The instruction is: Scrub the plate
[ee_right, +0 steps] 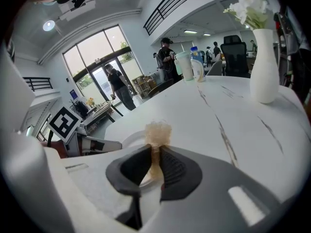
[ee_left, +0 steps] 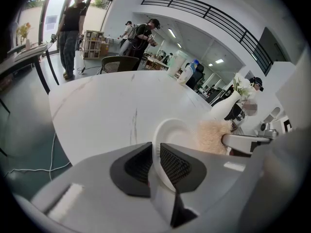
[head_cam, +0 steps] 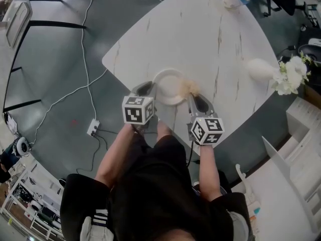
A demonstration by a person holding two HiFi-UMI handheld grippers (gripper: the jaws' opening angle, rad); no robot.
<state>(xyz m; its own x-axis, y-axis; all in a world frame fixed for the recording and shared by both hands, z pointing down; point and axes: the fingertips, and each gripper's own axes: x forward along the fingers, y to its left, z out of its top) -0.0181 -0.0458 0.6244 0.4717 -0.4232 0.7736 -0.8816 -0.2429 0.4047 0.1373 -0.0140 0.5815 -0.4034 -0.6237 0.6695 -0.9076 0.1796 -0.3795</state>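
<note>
Though veined, white table (head_cam: 200,39), grey floor (head_cam: 50,84)

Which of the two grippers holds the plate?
The left gripper: its jaws clamp the plate at its rim, while the right gripper pinches the beige scrubber.

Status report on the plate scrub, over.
Left gripper shut on plate rim. Right gripper shut on scrubber, at plate's right rim. Vase stands well clear.
</note>
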